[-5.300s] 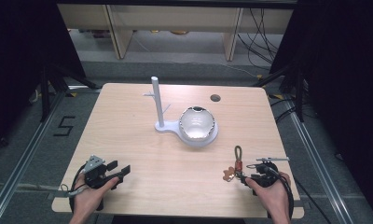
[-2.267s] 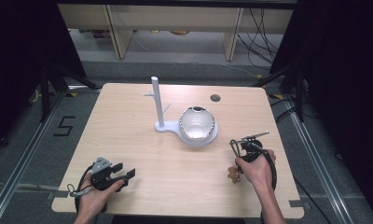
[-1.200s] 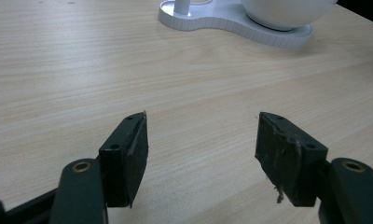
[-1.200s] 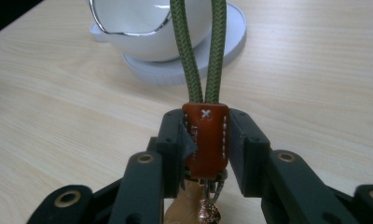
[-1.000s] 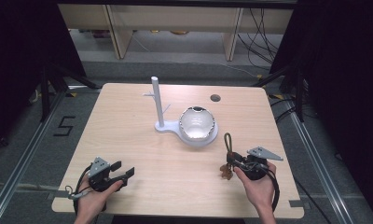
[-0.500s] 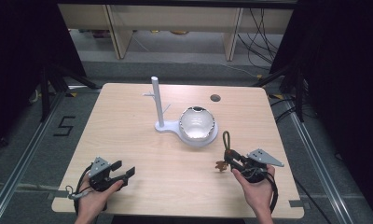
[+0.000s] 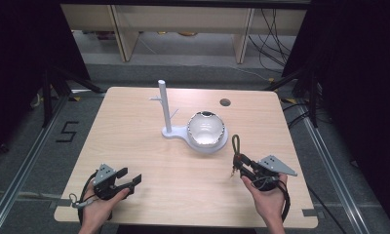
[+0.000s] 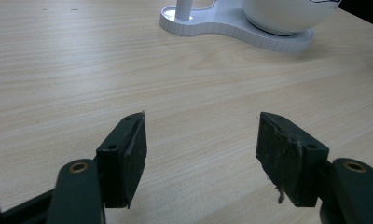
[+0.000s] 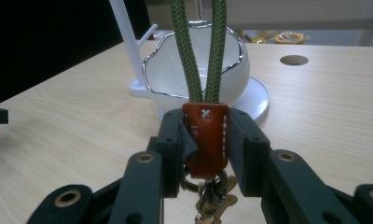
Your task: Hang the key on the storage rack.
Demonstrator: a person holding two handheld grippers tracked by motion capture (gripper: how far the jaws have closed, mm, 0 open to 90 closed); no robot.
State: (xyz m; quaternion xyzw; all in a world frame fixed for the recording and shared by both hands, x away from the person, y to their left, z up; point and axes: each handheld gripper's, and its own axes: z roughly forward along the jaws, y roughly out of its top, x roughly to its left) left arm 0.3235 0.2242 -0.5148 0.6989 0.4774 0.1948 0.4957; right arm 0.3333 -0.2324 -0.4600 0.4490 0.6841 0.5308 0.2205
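My right gripper (image 7: 243, 165) (image 9: 205, 140) is shut on a keychain (image 9: 206, 135): its jaws clamp the red-brown leather tab, a green cord loop (image 7: 235, 144) stands up from it and metal rings hang below. It is held above the table's front right, just short of the white bowl (image 7: 206, 129) (image 9: 196, 77). The bowl sits on a white base with an upright post (image 7: 163, 105) that has small side pegs. At the front left my left gripper (image 7: 129, 181) (image 8: 201, 144) rests low over the table, open, with nothing between its pads.
The light wooden table (image 7: 134, 146) has a round cable hole (image 7: 225, 102) at the back right. Dark frame legs and floor rails stand around it. Shelving and cables lie beyond the far edge.
My right gripper has lifted the keychain from the right edge and carried it left and forward toward the bowl, cord loop now pointing up. The left gripper has barely shifted.
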